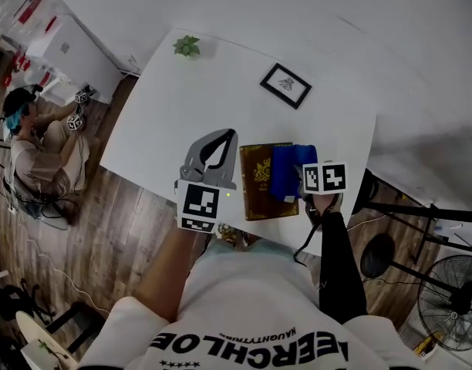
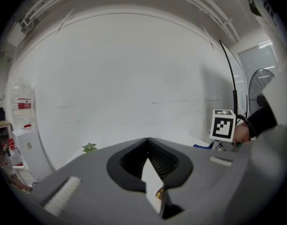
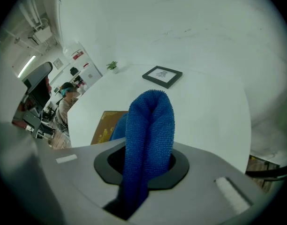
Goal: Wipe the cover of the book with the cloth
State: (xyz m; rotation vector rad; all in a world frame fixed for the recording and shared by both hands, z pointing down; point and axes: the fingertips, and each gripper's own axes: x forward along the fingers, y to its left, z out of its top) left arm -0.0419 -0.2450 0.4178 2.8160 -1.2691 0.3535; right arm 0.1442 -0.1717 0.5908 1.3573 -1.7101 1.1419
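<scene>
A brown book with gold print lies near the front edge of the white table. A blue cloth hangs over the book's right half, and my right gripper is shut on it. In the right gripper view the cloth bulges up out of the jaws, with the book showing to its left. My left gripper is just left of the book, shut with nothing in it. In its own view the left gripper points at the wall, above the table.
A black picture frame lies at the back right of the table, and a small green plant stands at the far corner. A seated person with grippers is on the wooden floor to the left. A fan stands at the right.
</scene>
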